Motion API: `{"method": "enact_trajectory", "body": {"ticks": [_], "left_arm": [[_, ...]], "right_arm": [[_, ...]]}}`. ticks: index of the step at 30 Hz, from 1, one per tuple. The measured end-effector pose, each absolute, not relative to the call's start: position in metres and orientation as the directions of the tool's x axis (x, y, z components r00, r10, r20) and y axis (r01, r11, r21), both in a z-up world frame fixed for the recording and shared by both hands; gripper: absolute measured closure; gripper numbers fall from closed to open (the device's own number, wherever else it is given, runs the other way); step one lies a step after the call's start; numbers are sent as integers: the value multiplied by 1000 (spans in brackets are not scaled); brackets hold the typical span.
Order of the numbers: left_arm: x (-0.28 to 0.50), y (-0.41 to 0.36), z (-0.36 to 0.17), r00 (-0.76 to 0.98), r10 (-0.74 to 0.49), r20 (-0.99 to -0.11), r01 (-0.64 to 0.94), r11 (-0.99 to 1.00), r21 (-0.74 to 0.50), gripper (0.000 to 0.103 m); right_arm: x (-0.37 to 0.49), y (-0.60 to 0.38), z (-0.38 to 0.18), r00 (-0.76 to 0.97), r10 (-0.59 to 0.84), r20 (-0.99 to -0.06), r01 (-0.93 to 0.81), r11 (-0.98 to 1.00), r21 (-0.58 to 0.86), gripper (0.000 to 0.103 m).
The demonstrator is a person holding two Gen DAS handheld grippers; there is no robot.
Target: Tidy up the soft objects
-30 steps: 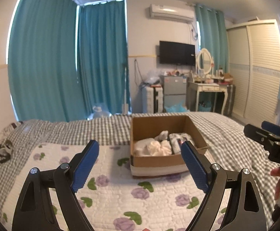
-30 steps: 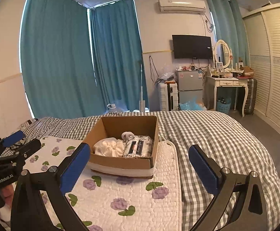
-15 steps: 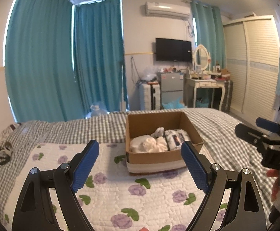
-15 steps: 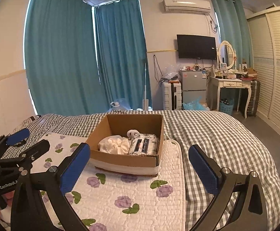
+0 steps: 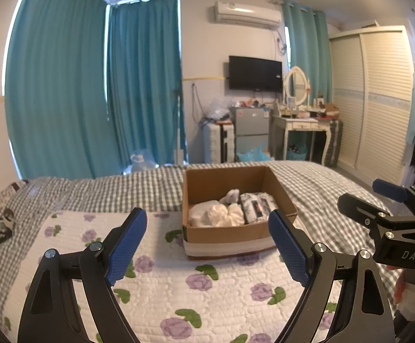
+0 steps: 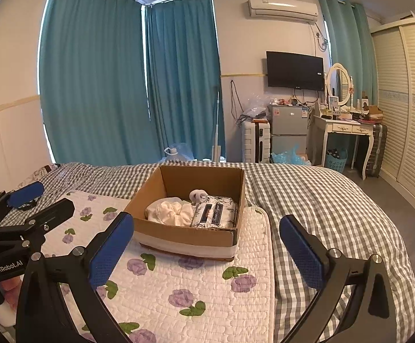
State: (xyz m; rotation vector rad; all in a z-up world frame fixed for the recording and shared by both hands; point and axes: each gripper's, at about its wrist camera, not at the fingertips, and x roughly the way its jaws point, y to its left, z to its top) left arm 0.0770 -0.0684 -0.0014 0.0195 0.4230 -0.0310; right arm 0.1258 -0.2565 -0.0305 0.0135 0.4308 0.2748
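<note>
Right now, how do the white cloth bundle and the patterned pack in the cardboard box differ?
The white cloth bundle is plain cream and crumpled, with no fixed shape; the patterned pack is a flat-sided block with a grey floral print and a dark label. The bundle fills the left side of the cardboard box, the pack the right. Both lie inside the box, side by side, with neither gripper near them.

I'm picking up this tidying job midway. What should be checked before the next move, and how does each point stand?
1. Left gripper open, holding nothing: ok.
2. Right gripper open, holding nothing: ok.
3. Cardboard box upright on the floral quilt: ok.
4. White cloth and tissue pack inside the box: ok.
5. Dark item lies loose on the checked bedspread, outside the box: not ok.
6. Whether that item is soft: cannot tell.
</note>
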Motion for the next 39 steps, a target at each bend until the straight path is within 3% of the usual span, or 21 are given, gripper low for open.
{"method": "enact_trajectory", "body": {"ticks": [39], "left_arm": [[72, -71, -8, 908, -21, -418, 27, 1000, 8, 15]], "right_arm": [[126, -251, -33, 872, 272, -408, -259, 962, 89, 1]]}}
